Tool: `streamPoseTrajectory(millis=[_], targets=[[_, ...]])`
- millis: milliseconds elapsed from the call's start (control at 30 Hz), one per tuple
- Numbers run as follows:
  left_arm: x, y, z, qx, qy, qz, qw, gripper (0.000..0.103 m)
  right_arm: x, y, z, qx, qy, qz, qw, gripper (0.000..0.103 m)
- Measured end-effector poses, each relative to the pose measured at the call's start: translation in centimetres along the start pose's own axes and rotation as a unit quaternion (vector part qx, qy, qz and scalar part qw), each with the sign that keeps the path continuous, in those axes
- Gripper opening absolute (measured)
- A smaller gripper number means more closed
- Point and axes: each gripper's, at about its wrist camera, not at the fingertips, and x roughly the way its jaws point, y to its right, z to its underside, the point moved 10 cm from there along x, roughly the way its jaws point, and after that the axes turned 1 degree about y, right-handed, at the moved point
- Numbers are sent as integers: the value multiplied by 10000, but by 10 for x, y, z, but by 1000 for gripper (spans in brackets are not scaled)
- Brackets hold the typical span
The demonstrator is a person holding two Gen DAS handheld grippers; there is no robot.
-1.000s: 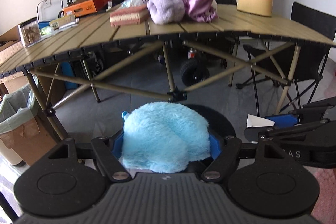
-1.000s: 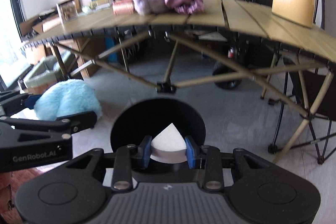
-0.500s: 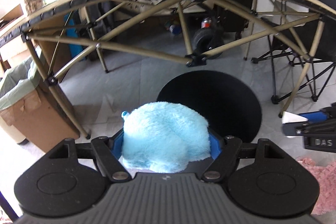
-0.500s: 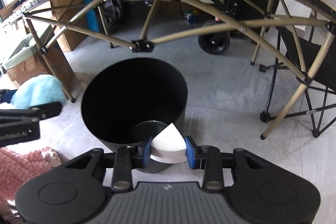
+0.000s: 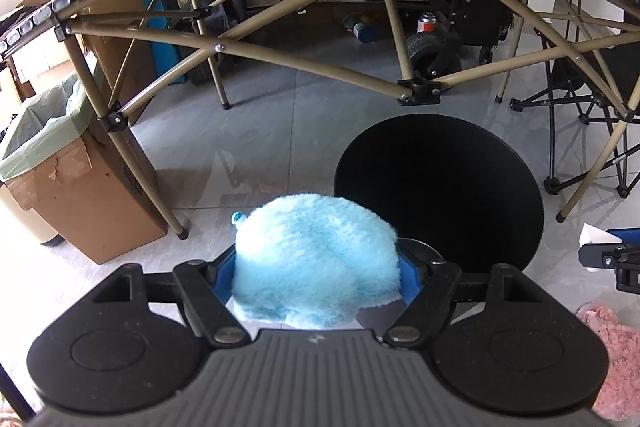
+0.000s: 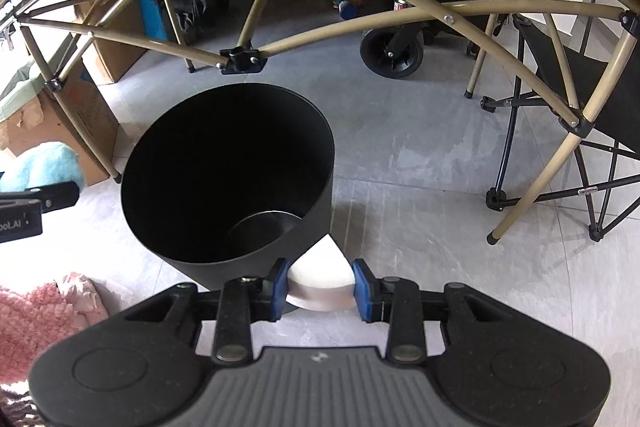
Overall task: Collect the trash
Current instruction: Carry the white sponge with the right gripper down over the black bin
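My left gripper (image 5: 316,277) is shut on a fluffy light-blue ball (image 5: 314,263), which fills the space between its blue pads. A round black bin (image 5: 440,187) stands on the grey floor just beyond and to the right of that ball. In the right wrist view the same black bin (image 6: 228,179) shows its dark inside, with nothing that I can make out in it. My right gripper (image 6: 321,285) is shut on a white wedge of paper (image 6: 320,267), held just outside the bin's near right wall. The left gripper (image 6: 24,215) and its blue ball (image 6: 40,167) show at the left edge.
A folding table's tan frame (image 5: 280,51) arches overhead, with its legs close behind the bin. A cardboard box lined with a green bag (image 5: 68,167) stands at the left. A black folding chair (image 6: 580,99) is at the right. Pink fluffy fabric (image 6: 36,311) lies on the floor nearby.
Both grippers have sunk and tipped downward, from facing the tabletop to looking under it. The black bin now fills much more of each view. Both grips are unchanged.
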Motion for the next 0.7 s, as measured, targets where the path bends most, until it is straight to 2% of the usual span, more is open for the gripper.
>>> streamPoseTrajectory(millis=[433,700], targets=[[12,-16,-6,-240,-179,-160,9994,75,-4,-10,-32,-9,193,-95,9998,33],[22,-32,-10,-484,-336,-237,9980,75,13,-37,-56,-119,101,-279,9995,33]])
